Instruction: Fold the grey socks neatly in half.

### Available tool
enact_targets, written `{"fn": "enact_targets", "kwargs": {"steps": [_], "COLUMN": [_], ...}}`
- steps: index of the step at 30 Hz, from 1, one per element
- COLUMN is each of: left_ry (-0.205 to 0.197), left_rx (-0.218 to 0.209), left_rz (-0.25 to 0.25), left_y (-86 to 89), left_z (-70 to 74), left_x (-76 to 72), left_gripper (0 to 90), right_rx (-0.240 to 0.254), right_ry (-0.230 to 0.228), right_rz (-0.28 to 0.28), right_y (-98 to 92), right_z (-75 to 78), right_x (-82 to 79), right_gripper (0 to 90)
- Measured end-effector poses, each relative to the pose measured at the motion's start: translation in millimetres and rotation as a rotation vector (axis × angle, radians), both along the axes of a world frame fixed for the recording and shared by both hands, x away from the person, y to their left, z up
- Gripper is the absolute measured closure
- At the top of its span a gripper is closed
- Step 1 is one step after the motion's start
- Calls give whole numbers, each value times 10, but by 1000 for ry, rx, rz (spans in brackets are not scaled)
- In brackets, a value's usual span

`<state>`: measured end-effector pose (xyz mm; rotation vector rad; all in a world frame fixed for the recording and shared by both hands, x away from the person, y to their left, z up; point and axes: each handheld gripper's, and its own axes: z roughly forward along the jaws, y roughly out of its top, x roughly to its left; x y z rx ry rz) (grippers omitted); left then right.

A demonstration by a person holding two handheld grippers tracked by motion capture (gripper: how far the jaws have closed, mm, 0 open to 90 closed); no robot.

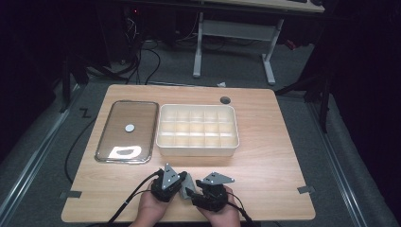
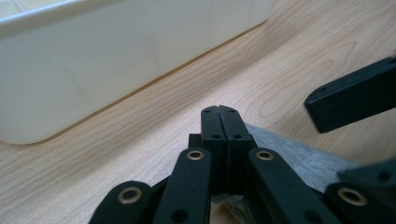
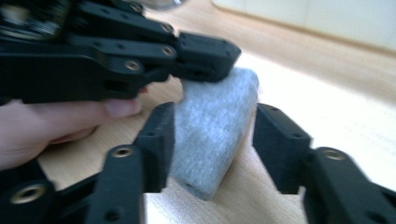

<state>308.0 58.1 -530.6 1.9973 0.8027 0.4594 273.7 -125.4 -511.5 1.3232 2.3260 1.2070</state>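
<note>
Near the table's front edge, the left gripper (image 3: 205,58) clamps a rolled grey sock (image 3: 212,130), the right gripper (image 3: 212,140) straddles it with jaws apart, and the white divided box (image 1: 197,147) behind awaits it.

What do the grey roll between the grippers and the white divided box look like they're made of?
The grey roll looks like soft knit fabric: heathered, matte, fuzzy surface, possibly a rolled sock. The white divided box seems to be plastic: smooth, slightly translucent walls with rounded corners and a moulded rim.
</note>
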Motion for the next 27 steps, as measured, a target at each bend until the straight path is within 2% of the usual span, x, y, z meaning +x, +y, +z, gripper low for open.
{"fn": "enact_targets", "kwargs": {"steps": [3,5,8,17,21,27], "left_ry": [1,3,11,35,48,75], "left_rx": [-3,-4,-16,-40,-46,-51], "left_rz": [0,1,2,22,27,23], "left_y": [6,13,35,215,351,487], "left_z": [0,1,2,50,99,97], "left_x": [-1,-2,-1,7,-22,-113], "left_gripper": [896,893,878,830,807,800], "right_rx": [15,33,53,41,22,-13], "right_ry": [53,97,139,143,133,126], "right_rz": [-24,-24,-14,21,61,130], "right_y": [16,15,16,53,85,188], "right_z": [-74,-117,-143,-135,-127,-112], "right_x": [49,94,130,135,135,118], "right_gripper": [435,431,430,485,525,585]}}
